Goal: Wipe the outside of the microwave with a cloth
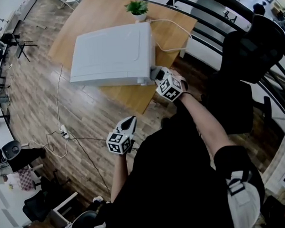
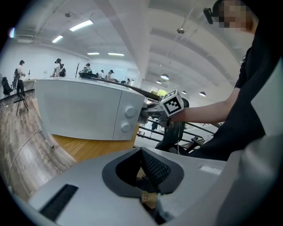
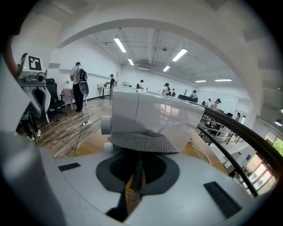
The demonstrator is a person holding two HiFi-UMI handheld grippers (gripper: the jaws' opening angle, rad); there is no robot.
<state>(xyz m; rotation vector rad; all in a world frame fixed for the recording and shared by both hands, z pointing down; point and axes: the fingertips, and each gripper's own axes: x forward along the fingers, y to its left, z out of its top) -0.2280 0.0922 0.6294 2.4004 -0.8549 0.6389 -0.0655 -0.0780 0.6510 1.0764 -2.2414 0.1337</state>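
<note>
Microwave, white and boxy point(image 1: 111, 54), near the wooden table's point(image 1: 131, 95) front edge: your right gripper point(image 1: 155, 75) is clamped on the grey woven cloth point(image 3: 140, 142) at the knob-side corner. Your left gripper point(image 1: 131, 121) is closed and empty. Wiping looks under way; next, sweep along the wall, keeping contact.

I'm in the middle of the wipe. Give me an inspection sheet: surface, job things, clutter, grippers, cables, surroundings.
Surface: wooden table on a plank floor.
Job's things: white microwave sits on the table; grey cloth is at its knob corner.
Clutter: small potted plant at the table's far edge.
Grippers: right gripper is shut on the cloth; left gripper is shut, empty and off the table.
Cables: white cable loops on the table; power strip with leads lies on the floor.
Surroundings: black office chair; people stand far off.
</note>
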